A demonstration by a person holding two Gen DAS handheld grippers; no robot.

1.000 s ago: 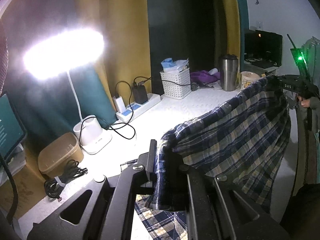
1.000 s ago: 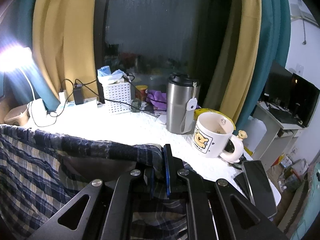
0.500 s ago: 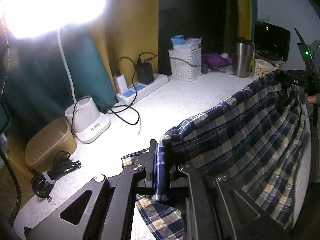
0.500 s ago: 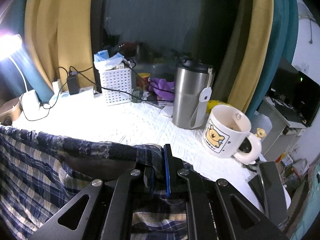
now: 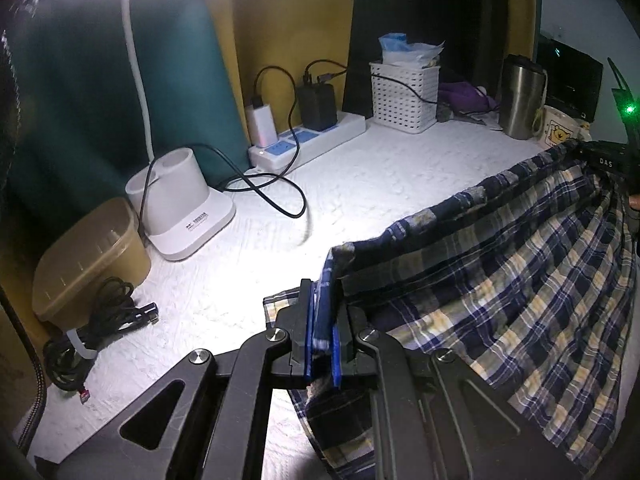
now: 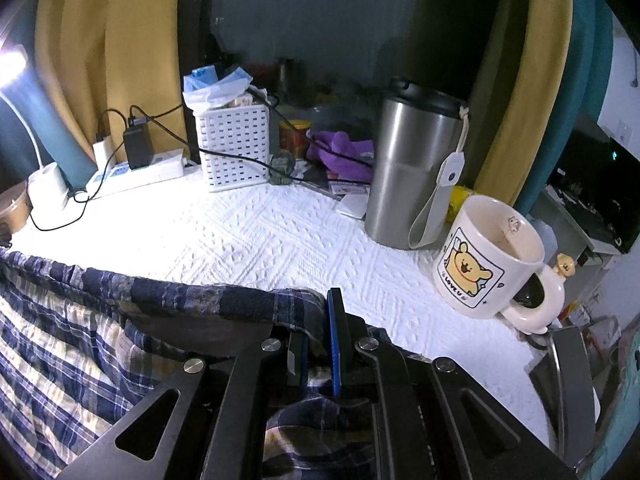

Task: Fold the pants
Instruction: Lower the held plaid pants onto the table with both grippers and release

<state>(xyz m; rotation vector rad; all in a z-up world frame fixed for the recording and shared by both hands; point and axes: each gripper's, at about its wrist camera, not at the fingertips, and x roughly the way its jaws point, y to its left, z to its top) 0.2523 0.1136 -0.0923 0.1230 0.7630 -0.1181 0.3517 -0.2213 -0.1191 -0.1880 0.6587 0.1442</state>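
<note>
Pants (image 5: 500, 280), plaid, navy and cream: pinched at the waistband by both my grippers. My left gripper (image 5: 323, 332) is clamped on one end of the band, blue pads tight on the cloth. My right gripper (image 6: 320, 332) is clamped on the other end. Waistband stretches between the two, held up above the white textured table cover (image 6: 280, 236); the legs hang below, lower cloth touching the cover beside my left gripper. Beyond, well apart: steel tumbler (image 6: 412, 164), bear mug (image 6: 488, 256), white basket (image 5: 404, 96), power strip (image 5: 308, 140), lamp base (image 5: 180, 200).
</note>
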